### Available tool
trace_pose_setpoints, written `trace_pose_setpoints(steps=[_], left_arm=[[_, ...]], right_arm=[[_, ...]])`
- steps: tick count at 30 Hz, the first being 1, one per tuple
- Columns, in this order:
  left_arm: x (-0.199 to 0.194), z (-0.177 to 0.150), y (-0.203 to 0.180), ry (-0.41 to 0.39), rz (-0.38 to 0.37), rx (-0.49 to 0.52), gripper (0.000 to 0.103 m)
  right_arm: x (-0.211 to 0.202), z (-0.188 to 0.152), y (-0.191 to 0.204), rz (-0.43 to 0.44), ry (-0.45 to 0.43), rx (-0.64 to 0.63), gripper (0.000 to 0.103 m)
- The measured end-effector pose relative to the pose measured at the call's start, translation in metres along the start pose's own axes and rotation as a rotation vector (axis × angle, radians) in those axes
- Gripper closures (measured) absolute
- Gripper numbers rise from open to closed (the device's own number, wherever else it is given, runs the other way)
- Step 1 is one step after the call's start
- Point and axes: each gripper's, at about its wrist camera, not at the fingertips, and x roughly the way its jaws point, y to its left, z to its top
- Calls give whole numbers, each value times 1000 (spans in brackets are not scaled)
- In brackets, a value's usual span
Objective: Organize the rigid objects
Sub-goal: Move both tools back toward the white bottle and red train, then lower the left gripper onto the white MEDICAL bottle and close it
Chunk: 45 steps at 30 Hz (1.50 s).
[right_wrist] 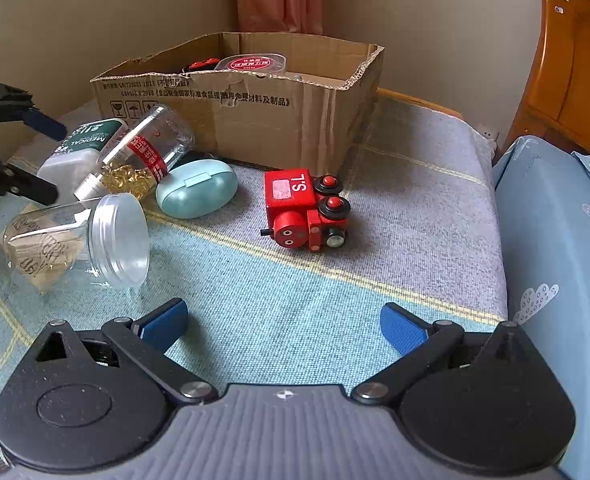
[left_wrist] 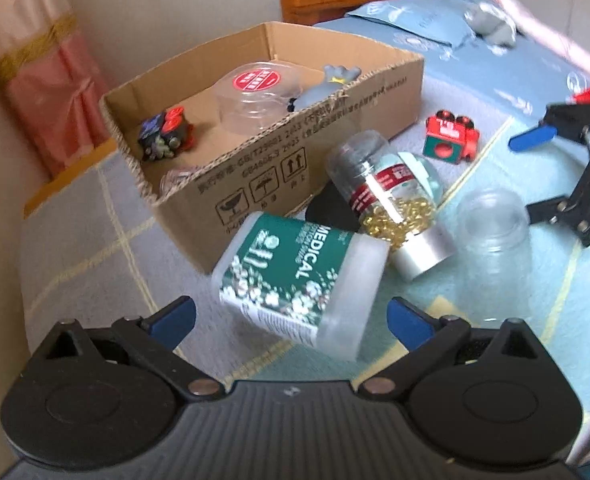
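A cardboard box (left_wrist: 255,160) (right_wrist: 295,116) stands on the bed with a clear tub (left_wrist: 255,96), a dark toy and a grey toy inside. In front of it lie a green-labelled "MEDICAL" tub (left_wrist: 299,280) (right_wrist: 83,144), a capsule jar (left_wrist: 391,204) (right_wrist: 143,156), an empty clear jar (left_wrist: 491,232) (right_wrist: 79,240), a teal case (right_wrist: 197,194) and a red toy train (left_wrist: 451,138) (right_wrist: 307,210). My left gripper (left_wrist: 291,320) is open, its jaws on either side of the MEDICAL tub. My right gripper (right_wrist: 283,324) is open and empty, short of the train.
The bed has a checked blue-grey blanket (right_wrist: 255,300). A blue pillow (right_wrist: 555,260) lies at the right, with a wooden headboard (right_wrist: 571,72) behind it. A pink curtain (left_wrist: 43,80) hangs by the wall behind the box.
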Motion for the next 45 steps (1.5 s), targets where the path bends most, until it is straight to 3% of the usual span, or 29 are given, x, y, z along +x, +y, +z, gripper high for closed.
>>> trace_pose_setpoints(steps=[4, 11, 21, 29, 37, 45], left_arm=[[10, 2, -2, 4, 5, 66, 5], [12, 2, -1, -5, -25, 61, 12], [-12, -19, 3, 47, 39, -173, 16], [-28, -31, -7, 100, 137, -288, 17], [-40, -40, -25, 5, 200, -392, 20], [-32, -44, -28, -27, 222, -423, 7]], right_arm=[[-1, -1, -1, -1, -5, 3, 0], [-2, -2, -1, 0, -8, 2, 0], [-1, 0, -2, 8, -8, -6, 0], [-2, -1, -2, 4, -18, -2, 0], [-4, -5, 2, 19, -28, -19, 0], [1, 2, -4, 50, -12, -53, 0]])
